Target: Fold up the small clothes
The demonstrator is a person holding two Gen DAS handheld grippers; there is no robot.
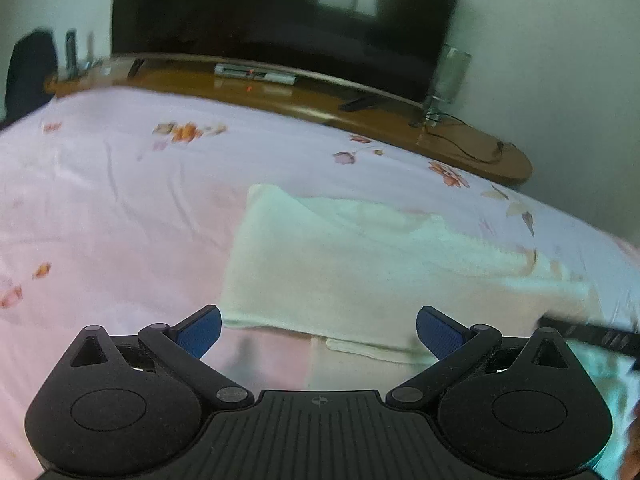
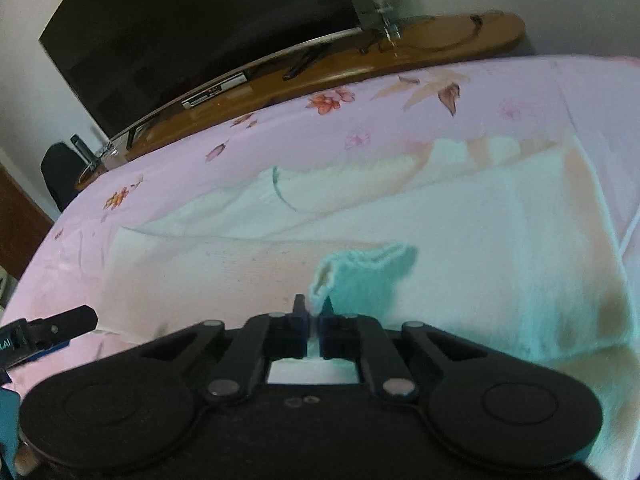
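Observation:
A small cream-white knit garment (image 1: 340,264) lies partly folded on the pink floral bedsheet (image 1: 112,200). My left gripper (image 1: 319,330) is open and empty, just above the garment's near hem. In the right wrist view the garment (image 2: 460,232) spreads across the bed. My right gripper (image 2: 314,310) is shut on a raised fold of the garment's edge (image 2: 360,272), lifted a little off the rest. The left gripper's finger (image 2: 60,326) shows at that view's left edge.
A wooden shelf (image 1: 280,96) runs along the bed's far side under a large dark TV (image 1: 280,12), with a set-top box (image 1: 256,74), a glass stand (image 1: 444,80) and cables. A dark chair (image 1: 28,72) stands at the far left.

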